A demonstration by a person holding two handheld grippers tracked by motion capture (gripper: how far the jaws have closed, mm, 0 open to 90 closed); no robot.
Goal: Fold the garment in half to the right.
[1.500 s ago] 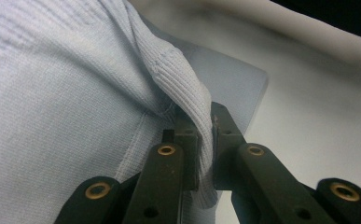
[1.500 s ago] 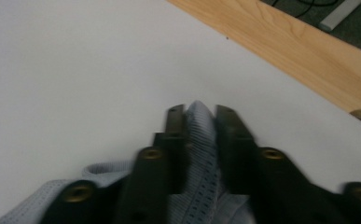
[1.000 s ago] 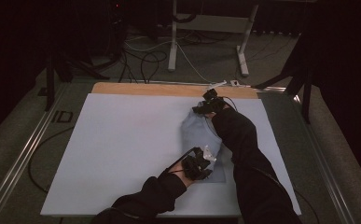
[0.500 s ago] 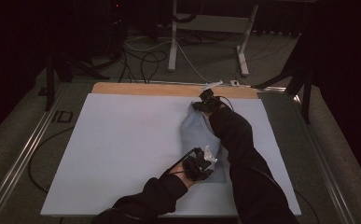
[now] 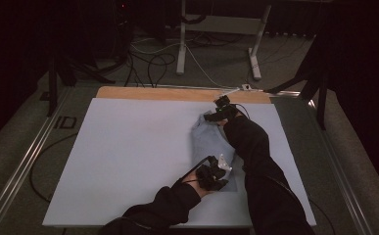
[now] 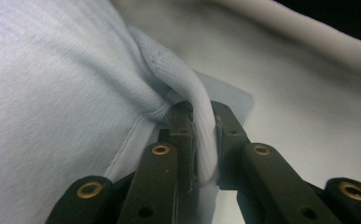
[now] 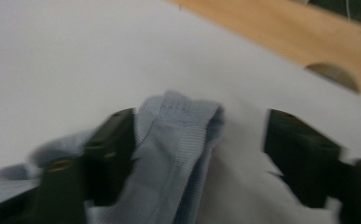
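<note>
Room: dark, with cables on the floor [image 5: 143, 63] and a white stand [image 5: 182, 44] beyond the table.
Surface: white sheet [image 5: 128, 156] over a wooden table [image 5: 148, 93], whose bare wood shows as a strip along the far edge.
Garment: pale blue knit garment [image 5: 207, 142] lying on the right half of the sheet, stretched from near the far edge toward the near edge.
Left gripper: left gripper [image 6: 205, 140] at the garment's near end, jaws pinched tight on a ribbed fold of the cloth that rises between them; in the high view it sits at [image 5: 212, 176] in a dark-sleeved hand.
Right gripper: right gripper [image 7: 199, 144] at the garment's far end, seen in the high view at [image 5: 220, 111]; its jaws have just been opening and stand wide apart. A ribbed hem [image 7: 178, 121] lies between them, close against one jaw and well clear of the other, with no squeeze on it.
Sharpness: right gripper view is blurred, so whether that near jaw touches the hem cannot be told.
Arms: both sleeves [image 5: 255, 161] come in from the near edge, the right one lying along the garment's right side.
</note>
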